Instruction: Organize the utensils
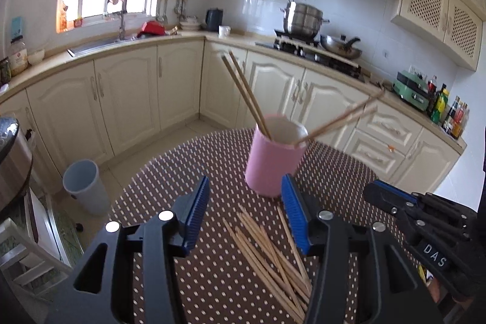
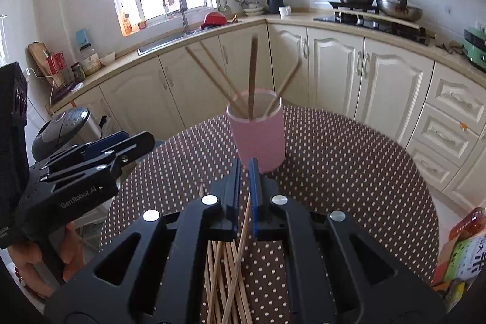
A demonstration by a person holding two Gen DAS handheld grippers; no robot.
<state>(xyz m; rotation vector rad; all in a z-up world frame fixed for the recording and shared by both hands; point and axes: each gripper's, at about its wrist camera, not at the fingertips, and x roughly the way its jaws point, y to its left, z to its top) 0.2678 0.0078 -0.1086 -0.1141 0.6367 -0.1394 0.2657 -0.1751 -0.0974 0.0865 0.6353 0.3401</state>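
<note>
On the side of the left gripper (image 2: 91,154), seen from the right wrist camera, we read "GenRobot.AI" in pale letters. In the left wrist view, the right gripper (image 1: 391,196) carries a small label reading "DAS". At the table's right edge lies a colourful packet (image 2: 461,251) with large printed characters that we cannot make out.

The task's things are wooden chopsticks. A loose pile of chopsticks (image 1: 270,251) lies on the brown tablecloth with pale dots (image 1: 212,287) — thin, light-tan sticks crossing one another at shallow angles. Just beyond them stands a pink cup (image 1: 275,155), upright, with a white inside. Four chopsticks already stand in it: a pair leaning left (image 1: 244,90) and a pair leaning right (image 1: 340,120), the right pair blurred. From the right wrist view one of them looks darker and stands nearly vertical (image 2: 252,75).

Our left gripper (image 1: 245,213) is released, its blue ribbed pads wide apart, and it hangs over the pile with the cup just ahead of its tips. Our right gripper (image 2: 244,190) has its jaws drawn nearly together around a single chopstick (image 2: 243,236) that runs slantwise between the pads and down towards the pile — whether the pads actually press on it we cannot tell.

Behind the table, a steel steamer pot (image 1: 303,18) and a wok (image 1: 341,46) sit on the stove.
</note>
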